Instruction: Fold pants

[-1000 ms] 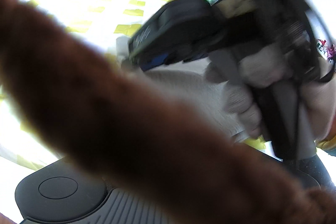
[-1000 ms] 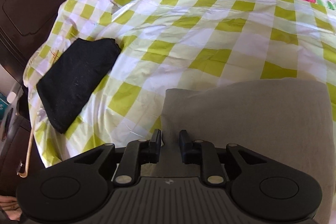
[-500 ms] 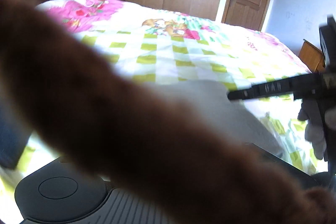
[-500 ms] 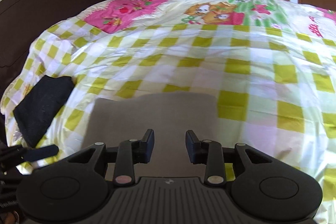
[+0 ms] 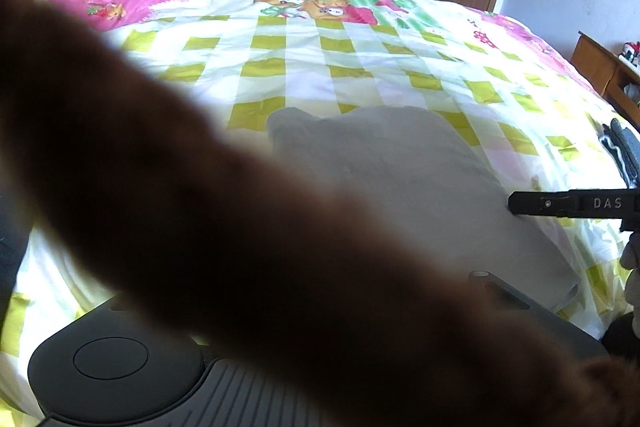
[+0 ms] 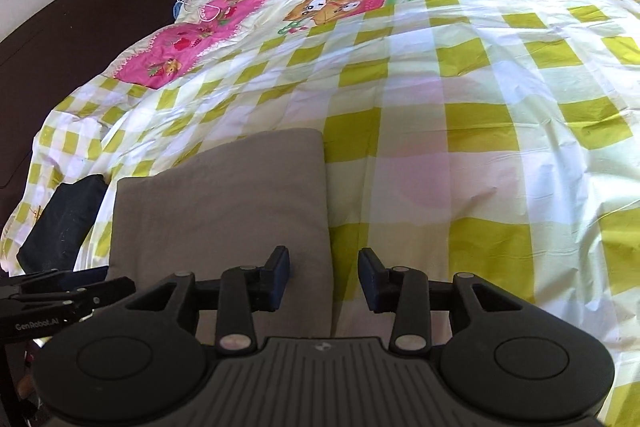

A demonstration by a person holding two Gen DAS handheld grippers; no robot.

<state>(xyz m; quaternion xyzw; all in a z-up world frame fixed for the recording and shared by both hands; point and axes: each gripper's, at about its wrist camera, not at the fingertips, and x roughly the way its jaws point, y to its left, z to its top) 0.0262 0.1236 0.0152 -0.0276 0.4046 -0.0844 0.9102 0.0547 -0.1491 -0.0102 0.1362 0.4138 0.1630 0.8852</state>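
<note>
On the left wrist view, a blurred brown sleeve blocks the left gripper's fingers, so can't tell their state. One folded grey pants flat on the checked bedsheet, ahead of camera; right gripper's arm pokes in above its right edge. Right wrist view: right gripper spread wide, holding nothing, straddling the pants' right edge, left finger over fabric. One folded black garment to the left.

Right gripper agape over folded pants.
</note>
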